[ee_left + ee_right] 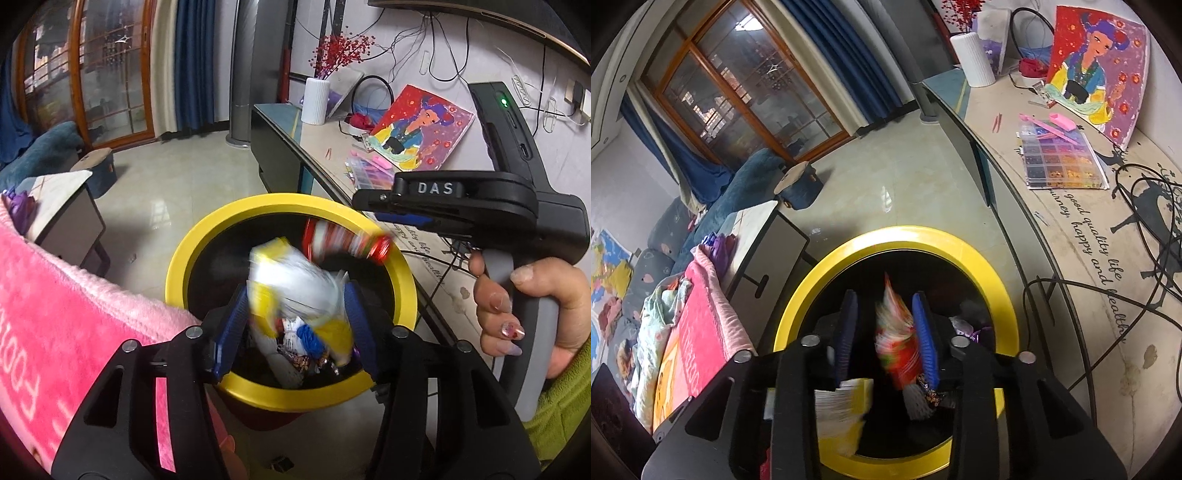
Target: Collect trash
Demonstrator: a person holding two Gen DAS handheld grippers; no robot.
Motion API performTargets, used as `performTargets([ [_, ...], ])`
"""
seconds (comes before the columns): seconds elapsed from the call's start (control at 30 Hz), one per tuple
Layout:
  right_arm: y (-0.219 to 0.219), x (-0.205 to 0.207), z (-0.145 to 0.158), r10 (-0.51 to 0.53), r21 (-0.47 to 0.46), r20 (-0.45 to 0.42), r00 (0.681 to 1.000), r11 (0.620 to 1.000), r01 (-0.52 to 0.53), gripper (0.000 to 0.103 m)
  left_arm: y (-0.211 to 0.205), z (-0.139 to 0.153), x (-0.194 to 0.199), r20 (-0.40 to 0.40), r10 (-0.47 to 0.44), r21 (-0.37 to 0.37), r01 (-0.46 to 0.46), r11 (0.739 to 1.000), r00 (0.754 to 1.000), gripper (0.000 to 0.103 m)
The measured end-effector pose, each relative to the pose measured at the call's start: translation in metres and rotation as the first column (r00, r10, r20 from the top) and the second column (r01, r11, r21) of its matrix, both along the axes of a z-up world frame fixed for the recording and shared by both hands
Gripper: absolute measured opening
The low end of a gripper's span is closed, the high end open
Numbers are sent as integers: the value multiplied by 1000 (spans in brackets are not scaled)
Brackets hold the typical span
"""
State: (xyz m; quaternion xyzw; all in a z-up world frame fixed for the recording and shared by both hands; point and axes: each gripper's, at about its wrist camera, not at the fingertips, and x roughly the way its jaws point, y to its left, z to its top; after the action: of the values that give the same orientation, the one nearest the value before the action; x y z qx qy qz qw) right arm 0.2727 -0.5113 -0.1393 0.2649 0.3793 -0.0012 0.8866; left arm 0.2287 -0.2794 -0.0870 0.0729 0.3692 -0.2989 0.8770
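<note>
A yellow-rimmed bin with a dark inside stands on the floor below both grippers; it also shows in the right wrist view. My left gripper is open above it, and a blurred white and yellow wrapper is between its blue fingers, falling. My right gripper is open over the bin, with a blurred red and white wrapper loose beside its right finger. That wrapper shows in the left wrist view below the right gripper's body. Several wrappers lie inside the bin.
A pink blanket lies to the left of the bin. A long low cabinet with cables, a bead box, a painting and a white vase runs along the right. A small side table stands behind the blanket.
</note>
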Motion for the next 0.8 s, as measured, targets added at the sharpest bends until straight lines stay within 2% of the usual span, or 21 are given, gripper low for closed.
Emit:
performTargets([
  [0.07,-2,-1,0,-4,-2,5,1000,1000,4,41,1,1,2,-3,10,-5,-10,1000,1000,65],
  [0.13,-3,-3,2,-11,-12,17,1000,1000,11,53,4,2,3,-6,21,-19,-21,1000,1000,72],
  [0.3,-4,-8,5,-22,-36,24,999,999,23,59,11,3,4,-13,48,-19,-48,999,999,91],
  [0.53,7,-22,16,-6,-94,58,998,995,12,74,25,10,3,-18,78,-39,-79,996,997,92],
  [0.8,20,-36,30,16,-128,82,997,992,-6,84,49,21,0,-10,132,-69,-132,989,991,92],
])
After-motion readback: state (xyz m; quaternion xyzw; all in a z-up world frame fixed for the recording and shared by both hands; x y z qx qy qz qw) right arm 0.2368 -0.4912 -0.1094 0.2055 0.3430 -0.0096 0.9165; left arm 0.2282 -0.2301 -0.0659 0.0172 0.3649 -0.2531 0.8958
